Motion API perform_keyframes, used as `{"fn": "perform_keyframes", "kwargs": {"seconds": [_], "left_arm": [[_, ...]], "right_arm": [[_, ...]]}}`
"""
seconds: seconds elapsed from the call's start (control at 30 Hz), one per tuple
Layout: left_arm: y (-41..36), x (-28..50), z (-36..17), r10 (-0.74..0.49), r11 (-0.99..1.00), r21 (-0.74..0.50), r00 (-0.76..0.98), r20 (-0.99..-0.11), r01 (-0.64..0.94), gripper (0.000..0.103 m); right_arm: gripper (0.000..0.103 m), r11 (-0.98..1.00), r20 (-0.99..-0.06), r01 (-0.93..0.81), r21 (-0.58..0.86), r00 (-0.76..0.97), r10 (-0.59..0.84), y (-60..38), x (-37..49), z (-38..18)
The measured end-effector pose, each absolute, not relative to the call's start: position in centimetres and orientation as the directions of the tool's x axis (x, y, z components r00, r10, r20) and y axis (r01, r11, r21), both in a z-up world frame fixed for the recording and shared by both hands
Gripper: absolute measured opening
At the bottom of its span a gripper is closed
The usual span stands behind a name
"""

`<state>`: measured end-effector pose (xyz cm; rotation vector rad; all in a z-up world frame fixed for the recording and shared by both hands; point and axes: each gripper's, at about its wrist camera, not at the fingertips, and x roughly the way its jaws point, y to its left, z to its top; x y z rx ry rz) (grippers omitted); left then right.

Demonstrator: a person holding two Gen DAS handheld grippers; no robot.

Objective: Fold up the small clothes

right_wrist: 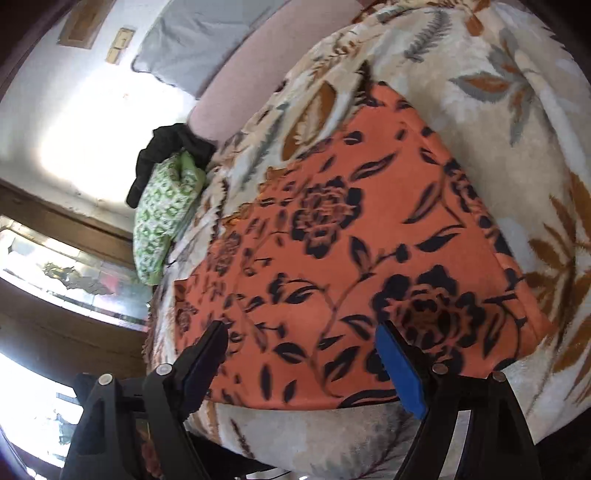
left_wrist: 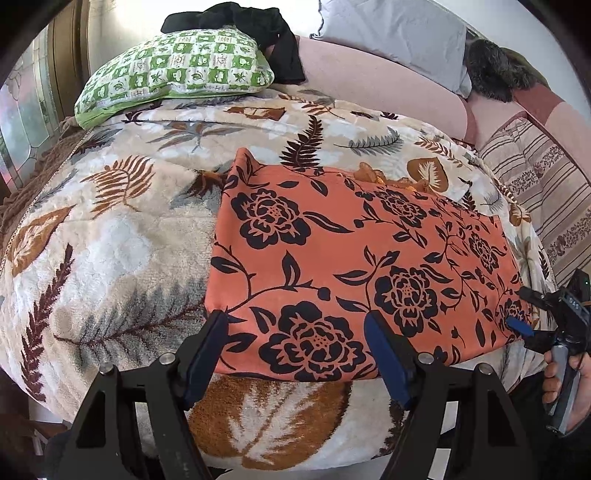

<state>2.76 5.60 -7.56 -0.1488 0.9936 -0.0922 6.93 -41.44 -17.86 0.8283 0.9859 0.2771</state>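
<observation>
An orange garment with black flowers [left_wrist: 354, 258] lies flat and folded on a leaf-patterned blanket [left_wrist: 110, 240]. My left gripper [left_wrist: 295, 317] is open, its blue-padded fingers [left_wrist: 388, 354] hovering over the garment's near left corner. My right gripper [left_wrist: 524, 314] shows at the garment's near right corner, held by a hand. In the right wrist view the same garment [right_wrist: 351, 258] fills the middle and my right gripper [right_wrist: 303, 328] is open over its near edge. Neither gripper holds cloth.
A green checked pillow [left_wrist: 173, 70] with black clothing [left_wrist: 251, 22] on it lies at the far left. A grey pillow [left_wrist: 399, 37] and a pink cushion [left_wrist: 369, 77] lie behind. A striped quilt [left_wrist: 543, 192] is at the right. A window [right_wrist: 66, 280] is at the left.
</observation>
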Motion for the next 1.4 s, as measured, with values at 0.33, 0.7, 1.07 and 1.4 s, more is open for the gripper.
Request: {"fn": "perform_keyframes", "kwargs": {"seconds": [0.33, 0.7, 1.07, 1.4], "left_arm": [[0.9, 7.0, -8.3, -0.157, 0.985, -0.167, 0.566, -0.809, 0.035, 0.077], [-2.8, 9.6, -12.0, -0.099, 0.995, -0.093, 0.503, -0.859, 0.037, 0.077], [-2.6, 9.1, -10.8, -0.128, 0.992, -0.111, 0.537, -0.834, 0.064, 0.079], [-3.5, 9.6, -12.4, -0.091, 0.995, -0.057, 0.530, -0.843, 0.080, 0.085]], "right_arm": [[0.084, 0.492, -0.509, 0.231, 0.840, 0.652, 0.562, -45.1, -1.0, -18.0], [0.084, 0.418, -0.524, 0.335, 0.844, 0.682, 0.511, -48.5, 2.1, -20.2], [0.027, 0.617, -0.681, 0.374, 0.693, 0.621, 0.389, -46.8, 2.8, -18.1], [0.052, 0.588, -0.643, 0.341, 0.734, 0.629, 0.438, -48.0, 4.0, -18.7]]}}
